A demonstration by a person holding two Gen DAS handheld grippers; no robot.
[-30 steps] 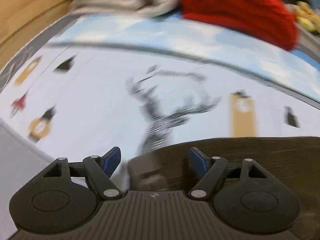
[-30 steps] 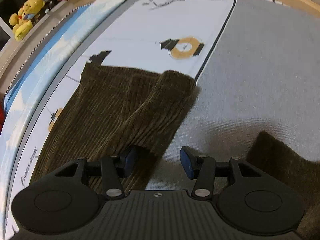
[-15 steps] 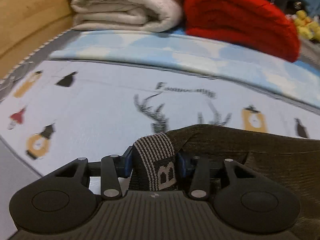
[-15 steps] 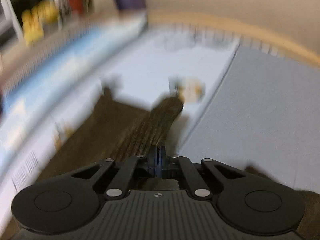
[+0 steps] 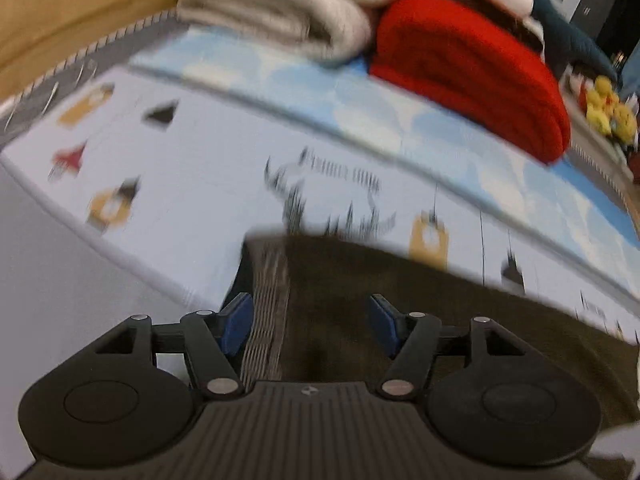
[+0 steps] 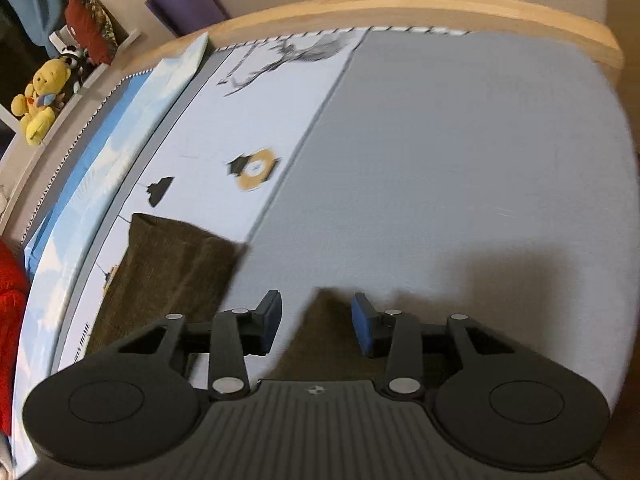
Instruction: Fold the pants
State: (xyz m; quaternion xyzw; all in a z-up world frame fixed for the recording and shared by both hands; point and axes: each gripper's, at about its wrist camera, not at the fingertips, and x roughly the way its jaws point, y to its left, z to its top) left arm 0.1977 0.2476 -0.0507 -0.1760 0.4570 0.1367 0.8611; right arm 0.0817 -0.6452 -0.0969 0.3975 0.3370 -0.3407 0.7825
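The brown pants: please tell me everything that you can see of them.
The brown pants look like dark ribbed corduroy with a striped elastic waistband. They lie flat on the printed sheet; a leg end reaches toward the grey cover. The left gripper is opening over the waistband; the right gripper is opening over a fabric corner, gripping nothing.

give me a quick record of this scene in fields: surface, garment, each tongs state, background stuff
surface: bed with printed sheet and grey blanket
garment: brown corduroy pants, striped waistband at the left end
left tongs: opening, waistband between the pads, not pinched
right tongs: opening, a pants corner below, not pinched
background: red blanket, folded beige blanket, yellow plush toy
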